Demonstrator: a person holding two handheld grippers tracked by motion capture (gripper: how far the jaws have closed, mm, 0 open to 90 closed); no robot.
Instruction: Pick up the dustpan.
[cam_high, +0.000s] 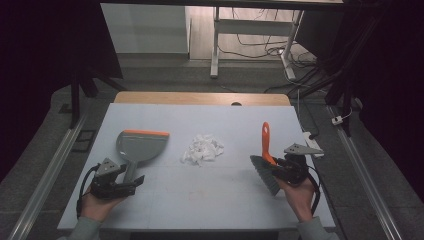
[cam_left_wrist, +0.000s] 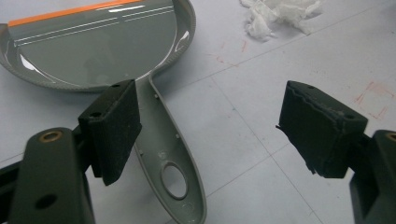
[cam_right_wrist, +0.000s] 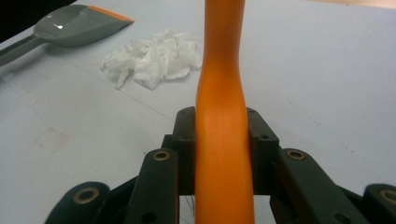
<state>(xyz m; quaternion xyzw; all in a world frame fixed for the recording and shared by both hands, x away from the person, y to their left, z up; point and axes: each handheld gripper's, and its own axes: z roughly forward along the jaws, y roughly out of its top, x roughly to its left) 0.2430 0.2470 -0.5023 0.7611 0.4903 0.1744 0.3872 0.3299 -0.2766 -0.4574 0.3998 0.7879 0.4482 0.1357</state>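
Partly hidden: brush (cam_high: 265, 159) bristles behind right tool (cam_high: 286, 169) | dustpan (cam_left_wrist: 100, 44) cut off

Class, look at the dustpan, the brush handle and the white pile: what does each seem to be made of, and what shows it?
Dustpan: probably hard moulded plastic, grey and glossy, with bright glints and an orange front lip.
Brush handle: likely smooth orange plastic with a soft sheen, clamped in the right hand-held gripper.
White pile: apparently torn tissue or paper, matt, crumpled and ragged-edged.
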